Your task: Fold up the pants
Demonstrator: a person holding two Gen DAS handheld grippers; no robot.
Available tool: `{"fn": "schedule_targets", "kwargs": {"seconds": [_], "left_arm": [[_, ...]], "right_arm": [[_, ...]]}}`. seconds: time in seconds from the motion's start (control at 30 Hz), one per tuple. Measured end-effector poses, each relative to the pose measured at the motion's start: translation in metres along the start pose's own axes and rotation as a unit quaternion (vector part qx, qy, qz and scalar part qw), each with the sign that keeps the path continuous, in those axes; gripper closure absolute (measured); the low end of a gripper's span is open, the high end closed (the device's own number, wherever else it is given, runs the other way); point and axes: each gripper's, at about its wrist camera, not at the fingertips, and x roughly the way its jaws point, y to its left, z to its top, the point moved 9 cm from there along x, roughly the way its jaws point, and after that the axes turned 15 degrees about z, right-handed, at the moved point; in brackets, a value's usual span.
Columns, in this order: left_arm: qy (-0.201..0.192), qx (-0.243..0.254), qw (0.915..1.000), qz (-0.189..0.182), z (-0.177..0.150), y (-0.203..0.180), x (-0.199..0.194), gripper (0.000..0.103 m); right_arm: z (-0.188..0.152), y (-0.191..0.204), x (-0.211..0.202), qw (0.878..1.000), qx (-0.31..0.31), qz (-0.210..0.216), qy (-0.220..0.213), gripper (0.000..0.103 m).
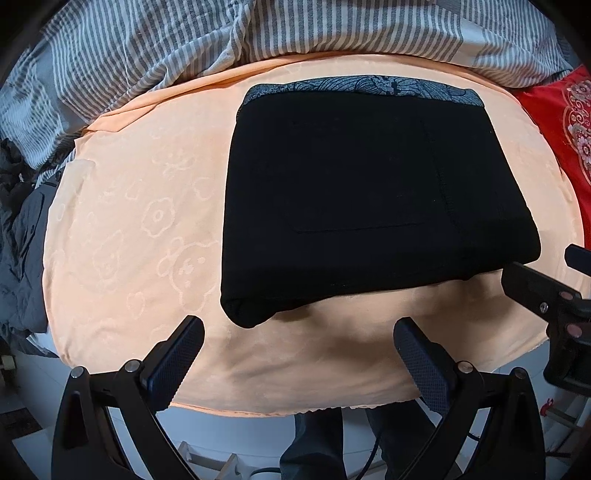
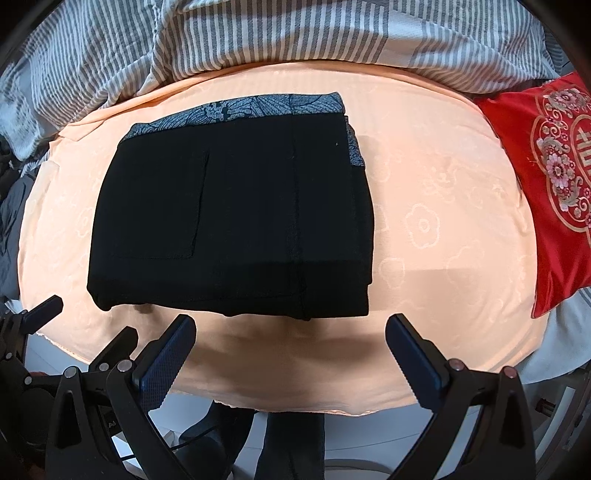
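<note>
While both tools (image 1: 299,338) (image 2: 290,334) hover spread apart, folded pants (image 1: 369,206) rest on the blanket (image 1: 129,221)

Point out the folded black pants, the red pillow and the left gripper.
black pants (image 1: 369,192): left wrist view, top folded layer.
red pillow (image 2: 546,192): right wrist view, embroidered face.
left gripper (image 1: 299,350): left wrist view, midway between fingertips.

A peach blanket (image 2: 443,229) embossed with bears and flowers covers the bed. Beyond it, at the far side, lies a rumpled grey-and-white striped duvet (image 2: 258,33), and a red embroidered cushion (image 2: 546,177) rests at the right edge.
</note>
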Motion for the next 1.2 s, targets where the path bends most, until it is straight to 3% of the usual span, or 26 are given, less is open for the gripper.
{"fn": "schedule_targets", "kwargs": {"seconds": [1.2], "left_arm": [[0.007,-0.014,0.9998,0.01,0.0035,0.0058,0.01,0.0]], "right_arm": [[-0.0061,0.0043,0.0095,1.0,0.005,0.009,0.012,0.001]]}}
